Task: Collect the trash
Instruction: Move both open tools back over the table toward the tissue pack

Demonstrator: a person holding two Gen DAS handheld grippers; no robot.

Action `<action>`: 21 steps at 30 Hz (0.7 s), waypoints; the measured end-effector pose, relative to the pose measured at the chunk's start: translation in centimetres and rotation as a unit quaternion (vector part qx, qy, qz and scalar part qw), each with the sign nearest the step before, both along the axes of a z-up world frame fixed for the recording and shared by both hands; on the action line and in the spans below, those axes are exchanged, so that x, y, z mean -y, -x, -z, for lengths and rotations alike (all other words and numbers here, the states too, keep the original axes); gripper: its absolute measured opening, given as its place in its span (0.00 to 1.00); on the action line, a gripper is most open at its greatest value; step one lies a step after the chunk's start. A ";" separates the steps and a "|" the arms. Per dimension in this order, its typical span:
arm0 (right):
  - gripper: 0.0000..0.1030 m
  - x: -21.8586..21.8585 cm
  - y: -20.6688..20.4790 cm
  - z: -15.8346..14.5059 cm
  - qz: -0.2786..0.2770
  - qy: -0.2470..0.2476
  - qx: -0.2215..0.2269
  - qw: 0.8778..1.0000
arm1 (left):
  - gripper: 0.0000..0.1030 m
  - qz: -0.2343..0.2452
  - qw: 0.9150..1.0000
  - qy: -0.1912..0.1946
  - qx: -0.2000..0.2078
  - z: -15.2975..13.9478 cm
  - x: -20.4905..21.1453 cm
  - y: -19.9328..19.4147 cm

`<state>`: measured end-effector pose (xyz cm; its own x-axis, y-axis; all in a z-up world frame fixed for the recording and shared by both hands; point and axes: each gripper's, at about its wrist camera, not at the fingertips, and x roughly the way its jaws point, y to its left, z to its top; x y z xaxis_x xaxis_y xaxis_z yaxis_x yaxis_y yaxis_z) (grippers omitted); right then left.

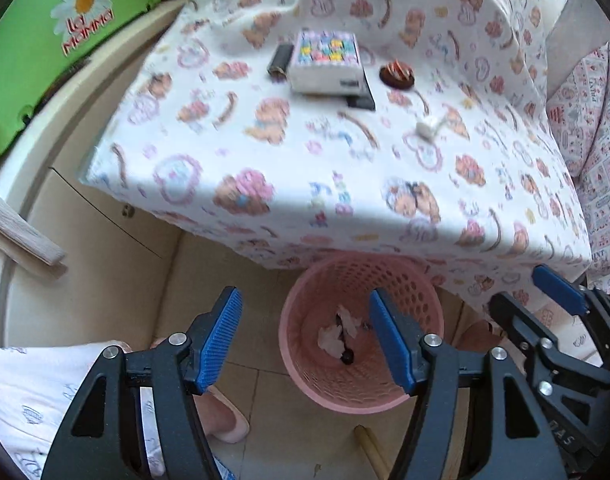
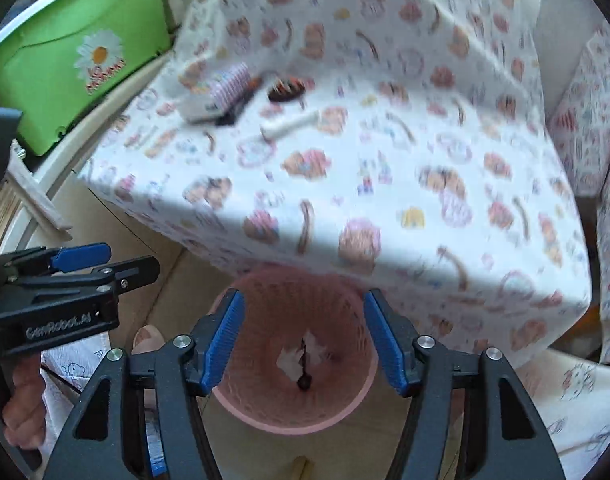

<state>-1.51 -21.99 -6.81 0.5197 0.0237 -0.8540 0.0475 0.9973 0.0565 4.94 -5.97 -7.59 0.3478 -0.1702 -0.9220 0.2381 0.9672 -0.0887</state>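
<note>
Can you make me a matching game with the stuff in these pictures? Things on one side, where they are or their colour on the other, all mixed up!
Things:
1. bin
2. storage box
3. crumpled paper
4. white roll

Clues:
A. green, with a daisy on it
B. lying on the patterned tablecloth
C. pink, full of little holes
D. at the bottom of the bin

Pairs: 1-C, 2-A, 3-D, 4-B

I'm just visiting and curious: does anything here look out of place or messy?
Nothing is spilled or broken. A few bits lie loose on the tablecloth: a small white piece, a brown wrapper and a dark stick beside a box. The pink bin stands upright, with crumpled paper inside.
</note>
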 end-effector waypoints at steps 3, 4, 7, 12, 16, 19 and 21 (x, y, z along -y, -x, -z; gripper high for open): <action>0.63 0.1 0.2 -1.7 -0.010 0.000 0.038 0.999 | 0.63 -0.006 1.000 0.007 0.012 -1.6 -0.4 -1.0; 0.63 0.0 0.3 -2.2 -0.008 0.004 0.049 0.999 | 0.65 -0.008 1.000 0.008 0.017 -2.2 -0.5 -1.5; 0.63 0.4 0.0 -3.1 -0.002 0.018 0.070 0.997 | 0.75 -0.007 0.999 -0.004 0.039 -3.8 -0.7 -3.1; 0.63 2.1 -1.2 -3.5 0.024 0.014 0.072 0.997 | 0.77 -0.007 0.998 -0.024 0.061 -6.1 -1.4 -6.4; 0.63 2.7 -2.1 -3.2 0.020 0.009 0.066 0.998 | 0.79 -0.015 0.997 -0.013 0.075 -7.9 -2.2 -8.7; 0.63 2.4 -2.8 -3.2 0.011 0.015 0.066 0.998 | 0.79 -0.020 0.997 -0.001 0.075 -8.1 -2.2 -9.7; 0.63 2.3 -3.3 -3.1 0.009 0.019 0.065 0.998 | 0.79 -0.022 0.997 0.002 0.079 -7.9 -2.3 -10.0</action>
